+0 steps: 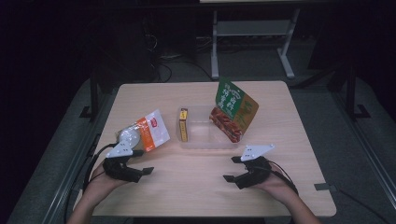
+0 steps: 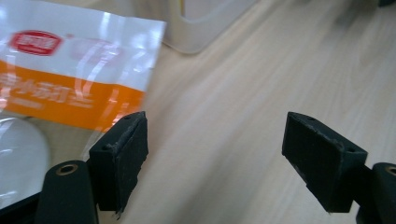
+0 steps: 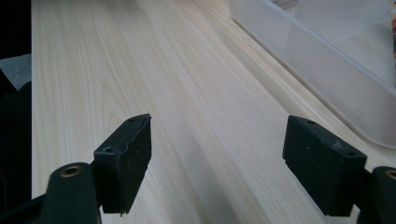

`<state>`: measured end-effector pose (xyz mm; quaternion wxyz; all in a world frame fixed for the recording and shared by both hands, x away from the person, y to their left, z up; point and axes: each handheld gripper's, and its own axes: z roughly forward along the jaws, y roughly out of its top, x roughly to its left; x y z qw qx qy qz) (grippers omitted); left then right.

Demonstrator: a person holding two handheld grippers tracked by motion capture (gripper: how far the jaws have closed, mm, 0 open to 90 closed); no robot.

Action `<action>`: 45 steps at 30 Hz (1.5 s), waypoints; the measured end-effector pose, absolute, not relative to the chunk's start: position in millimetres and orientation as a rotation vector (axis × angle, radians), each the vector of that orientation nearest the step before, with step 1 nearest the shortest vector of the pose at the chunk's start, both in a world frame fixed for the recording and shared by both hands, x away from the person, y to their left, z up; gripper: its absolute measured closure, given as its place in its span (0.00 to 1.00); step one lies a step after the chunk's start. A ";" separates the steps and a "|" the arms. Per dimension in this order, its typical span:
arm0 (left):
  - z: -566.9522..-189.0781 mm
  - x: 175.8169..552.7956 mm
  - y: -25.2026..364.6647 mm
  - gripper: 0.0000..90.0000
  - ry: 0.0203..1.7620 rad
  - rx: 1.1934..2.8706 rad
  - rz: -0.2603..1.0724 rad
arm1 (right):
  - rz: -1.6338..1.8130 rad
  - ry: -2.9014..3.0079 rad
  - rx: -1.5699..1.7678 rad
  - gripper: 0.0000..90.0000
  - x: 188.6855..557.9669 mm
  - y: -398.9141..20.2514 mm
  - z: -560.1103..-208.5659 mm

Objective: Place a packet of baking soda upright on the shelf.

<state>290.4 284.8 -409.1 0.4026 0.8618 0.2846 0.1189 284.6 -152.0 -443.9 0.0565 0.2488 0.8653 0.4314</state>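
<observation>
Left gripper point(image 1: 140, 164) spread wide, nothing between the jaws — the glossy orange-and-white pouch point(image 1: 148, 132) lies just beyond on the pale wood table point(image 1: 196, 186). Right gripper point(image 1: 231, 169) spread too, over bare grain. Farther off, the frosted plastic tray point(image 3: 327, 70), its far end cut off.

We see the high view dim and dark beyond the lit table point(image 1: 196, 182), both gripper views bright and soft, with glare streaks on the orange-white pouch point(image 2: 70, 70) and blurred far edges.
</observation>
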 end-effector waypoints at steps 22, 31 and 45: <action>-408.2 387.0 352.6 0.65 0.964 2.116 0.476 | 1.301 2.631 0.765 0.27 286.4 -151.3 -445.6; -429.4 434.6 384.5 0.99 1.162 2.048 0.511 | 1.287 2.640 0.767 0.27 286.9 -152.2 -447.6; -446.6 437.5 381.3 1.00 1.222 2.173 0.377 | 1.266 2.656 0.759 0.27 286.7 -152.8 -449.3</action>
